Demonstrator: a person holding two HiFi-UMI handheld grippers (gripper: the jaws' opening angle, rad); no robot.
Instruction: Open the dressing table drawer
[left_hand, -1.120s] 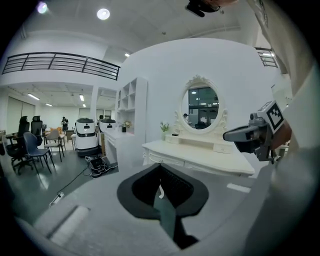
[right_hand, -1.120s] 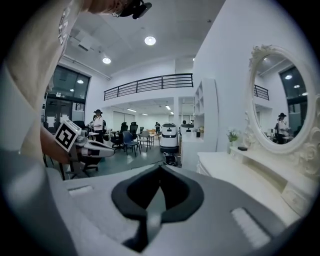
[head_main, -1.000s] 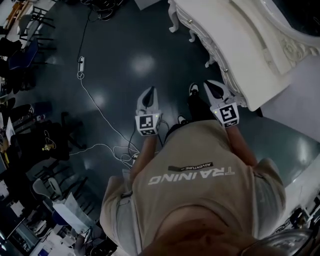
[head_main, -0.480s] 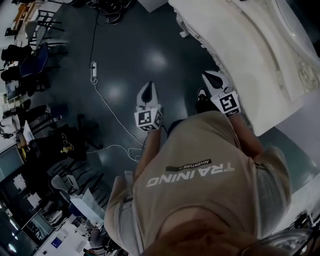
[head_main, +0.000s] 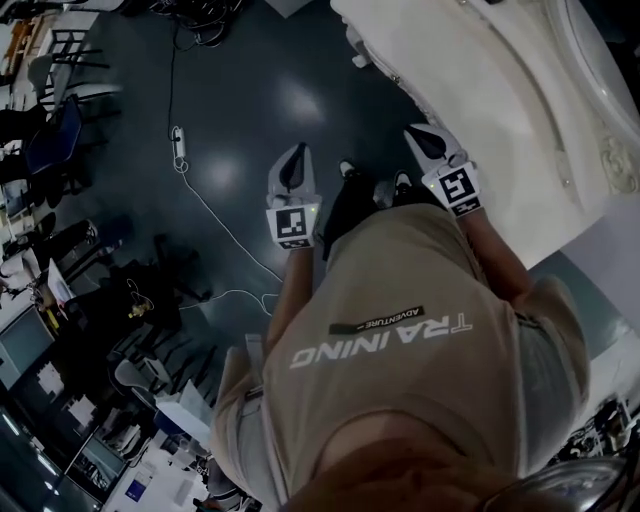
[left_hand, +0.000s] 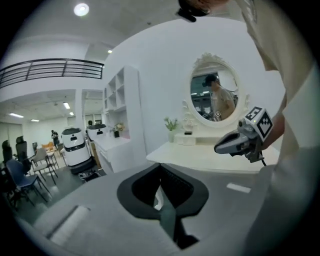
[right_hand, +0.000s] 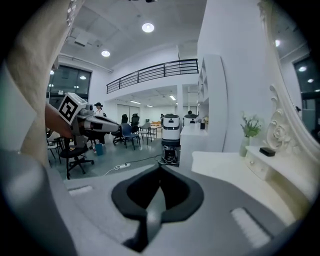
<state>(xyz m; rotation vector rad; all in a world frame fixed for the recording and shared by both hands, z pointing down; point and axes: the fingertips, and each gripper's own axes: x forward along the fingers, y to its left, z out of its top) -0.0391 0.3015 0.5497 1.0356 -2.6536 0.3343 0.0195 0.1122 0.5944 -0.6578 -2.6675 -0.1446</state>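
Observation:
The white dressing table (head_main: 470, 80) fills the head view's upper right, its carved front edge facing the dark floor. My right gripper (head_main: 424, 140) hangs beside that edge, shut and holding nothing. My left gripper (head_main: 292, 165) is out over the floor, left of the table, also shut and empty. In the right gripper view the closed jaws (right_hand: 160, 169) point past the tabletop (right_hand: 235, 167), where a small drawer box (right_hand: 261, 164) sits below the mirror frame (right_hand: 282, 120). From the left gripper view, the shut jaws (left_hand: 160, 167) face the table (left_hand: 200, 156) and oval mirror (left_hand: 215, 97).
A power strip (head_main: 178, 138) with a white cable lies on the floor at left. Office chairs (head_main: 55, 130) crowd the left edge. A white service robot (right_hand: 171, 130) and a tall white shelf (right_hand: 212, 100) stand beyond the table. My legs and shoes (head_main: 345, 175) are between the grippers.
Both grippers have travelled forward along the table front, staying shut. The table now fills more of the head view, and the power strip has shifted with my step.

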